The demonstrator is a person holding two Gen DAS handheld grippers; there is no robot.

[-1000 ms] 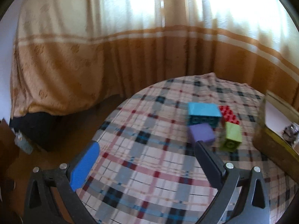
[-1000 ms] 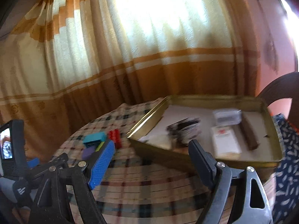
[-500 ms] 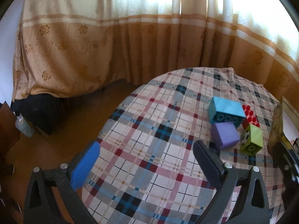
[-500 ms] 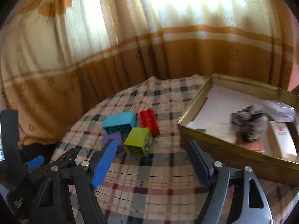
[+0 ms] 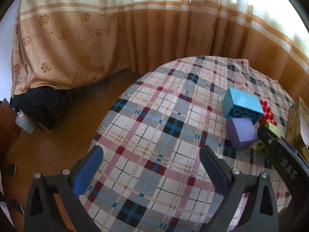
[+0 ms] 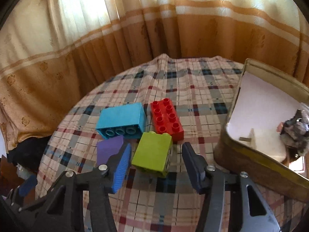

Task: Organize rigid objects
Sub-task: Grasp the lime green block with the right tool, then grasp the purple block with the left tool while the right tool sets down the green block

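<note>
- Plaid cloth [image 6: 193, 89] covered the round table before an orange-banded curtain [image 6: 135, 38]; a brass-coloured tray [image 6: 256, 154] stood at the right.
- Right gripper [image 6: 156, 166], pitched steeply downward, straddled the green block [image 6: 152, 152]; its jaws had just been closing and stood part-way apart, neither pad yet pressing the block.
- Green block lay tipped on its side, studs toward the far side.
- Purple block [image 6: 108, 148] lay just left of it, partly hidden behind the blue pad.
- Blue block [image 6: 121, 121] lay on its side, hollow underside facing the camera, long axis left to right.
- Red block [image 6: 167, 118] sat studs up, long axis running away from the camera, touching the green one.
- Left gripper [image 5: 150, 172] hung over bare cloth, jaws wide apart and empty, blocks off to its right.
</note>
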